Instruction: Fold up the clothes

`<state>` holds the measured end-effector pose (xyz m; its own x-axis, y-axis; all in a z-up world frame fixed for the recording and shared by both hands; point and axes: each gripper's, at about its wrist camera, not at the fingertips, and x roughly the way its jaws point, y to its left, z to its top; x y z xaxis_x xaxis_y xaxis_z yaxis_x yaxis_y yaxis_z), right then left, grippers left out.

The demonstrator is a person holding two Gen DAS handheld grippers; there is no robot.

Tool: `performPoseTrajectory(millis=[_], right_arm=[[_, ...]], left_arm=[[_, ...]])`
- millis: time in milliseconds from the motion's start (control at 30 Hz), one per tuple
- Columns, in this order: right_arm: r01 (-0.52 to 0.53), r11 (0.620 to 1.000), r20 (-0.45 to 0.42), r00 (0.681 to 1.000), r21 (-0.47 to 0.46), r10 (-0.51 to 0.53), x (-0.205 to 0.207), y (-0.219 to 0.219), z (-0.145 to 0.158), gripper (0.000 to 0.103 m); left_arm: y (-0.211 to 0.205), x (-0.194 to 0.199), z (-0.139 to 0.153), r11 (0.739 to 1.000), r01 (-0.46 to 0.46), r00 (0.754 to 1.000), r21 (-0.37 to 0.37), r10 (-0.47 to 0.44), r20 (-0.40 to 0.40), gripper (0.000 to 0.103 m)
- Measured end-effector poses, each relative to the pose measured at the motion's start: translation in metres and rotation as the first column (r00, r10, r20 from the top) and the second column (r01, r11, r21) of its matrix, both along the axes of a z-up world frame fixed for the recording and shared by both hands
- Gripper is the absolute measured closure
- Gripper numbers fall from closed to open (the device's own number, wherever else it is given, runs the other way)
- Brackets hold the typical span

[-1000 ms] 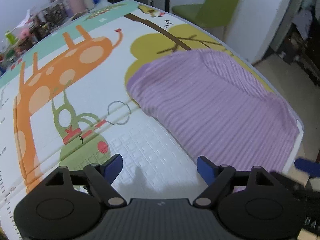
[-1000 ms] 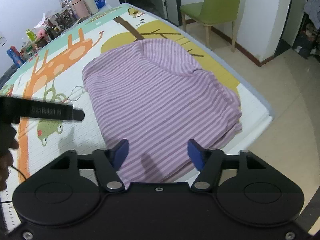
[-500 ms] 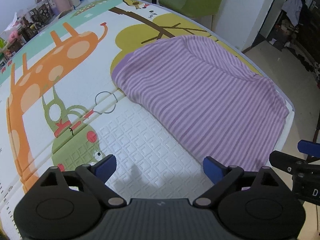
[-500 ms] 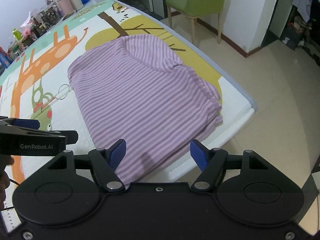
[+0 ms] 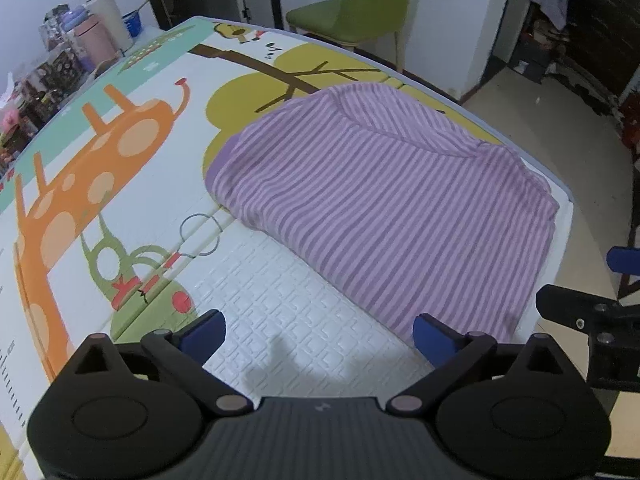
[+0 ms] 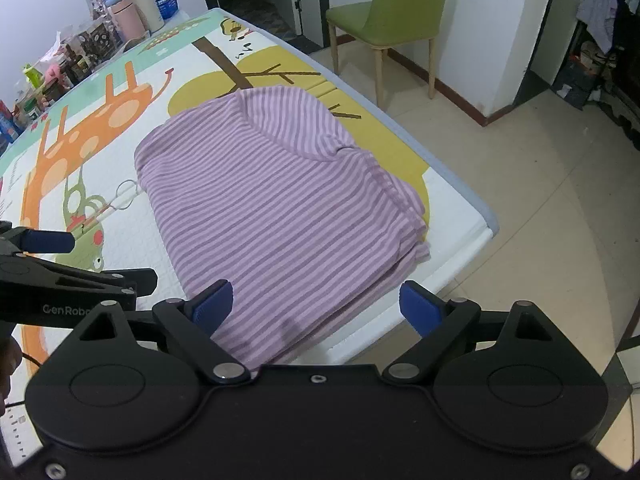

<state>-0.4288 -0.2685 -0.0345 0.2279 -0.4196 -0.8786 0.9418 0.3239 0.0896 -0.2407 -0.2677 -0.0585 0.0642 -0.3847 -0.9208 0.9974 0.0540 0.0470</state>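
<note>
A purple striped shirt point(image 6: 280, 208) lies on a cartoon-printed play mat point(image 5: 132, 184) that covers the desk, already gathered into a compact rectangle with its neckline at the far end and its sleeves apparently tucked under. The bundle sits toward the mat's right-hand side, its right edge close to the border, where several cloth layers show stacked along the fold. By that shape, the side folds look done; what seems to remain is at most 1 more fold bringing the near hem toward the collar, or simply setting the shirt aside.

Both tools hover above the near end of the desk, pointed steeply downward. The left tool point(image 5: 319, 330) has just been opening and now stands spread wide, empty, with bare white mat showing between its 2 blue fingertips point(image 5: 202, 332); its right tip hangs beside the shirt's near left corner without pressing on it. The right tool point(image 6: 316, 304) has also just been opening and is released, gripping nothing, with the shirt's near hem lying in view between its tips and no pad closed on the cloth.

A green chair point(image 6: 396, 12) stands on the tiled floor beyond the desk, and bottles and clutter point(image 6: 116, 16) line the far left wall.
</note>
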Motion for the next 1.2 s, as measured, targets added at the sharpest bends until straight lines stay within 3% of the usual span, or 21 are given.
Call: performPoseTrajectory(millis=[267,1200], right_arm=[[0.000,1.000,-0.008,1.000,0.007,0.000,-0.001,0.004,0.002,0.013],[-0.017,0.999,-0.012,1.000,0.027,0.018,-0.002,0.006,0.007,0.012]], left_arm=[[0.000,0.001,-0.001,1.000,0.025,0.998,0.006,-0.025,-0.056,0.000],[0.006,-0.009,0.003,0.997,0.077,0.997,0.014,-0.077,0.013,0.000]])
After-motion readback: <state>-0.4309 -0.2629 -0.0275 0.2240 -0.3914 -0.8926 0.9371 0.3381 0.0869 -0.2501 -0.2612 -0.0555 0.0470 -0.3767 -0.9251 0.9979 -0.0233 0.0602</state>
